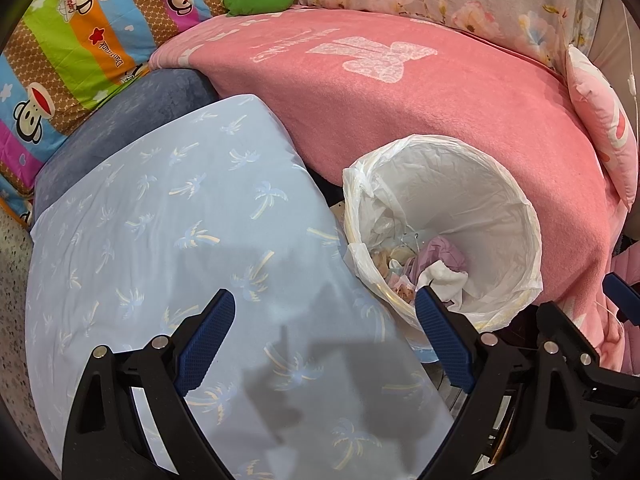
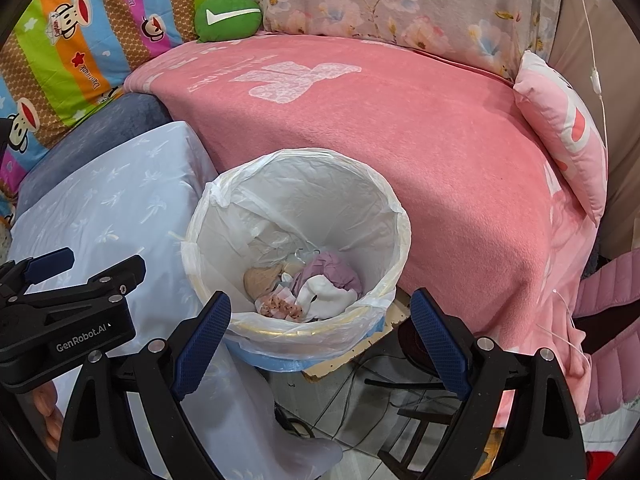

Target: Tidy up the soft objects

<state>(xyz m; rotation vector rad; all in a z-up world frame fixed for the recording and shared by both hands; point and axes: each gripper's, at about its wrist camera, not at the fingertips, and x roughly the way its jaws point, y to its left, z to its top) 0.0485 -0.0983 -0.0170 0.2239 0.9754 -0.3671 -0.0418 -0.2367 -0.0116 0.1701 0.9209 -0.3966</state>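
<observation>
A round bin with a white plastic liner (image 2: 400,216) stands against the pink-blanketed bed. Inside lie a purple cloth (image 2: 336,268), a white sock (image 2: 328,298), a beige piece (image 2: 260,276) and a pink patterned piece (image 2: 280,308). My right gripper (image 2: 320,300) hangs open and empty over the bin's near rim. My left gripper (image 1: 324,300) is open and empty above a light blue palm-print pillow (image 1: 160,220), with the bin (image 1: 532,216) just to its right. The left gripper (image 2: 102,262) also shows in the right wrist view, over the pillow (image 2: 100,208).
A pink blanket (image 2: 400,128) covers the bed. On it are a green cushion (image 2: 228,16) at the back and a pink pillow (image 2: 568,136) at right. A monkey-print quilt (image 1: 72,40) and a grey-blue cushion (image 1: 132,120) sit left. Cables and a dark stool (image 2: 416,420) are on the floor.
</observation>
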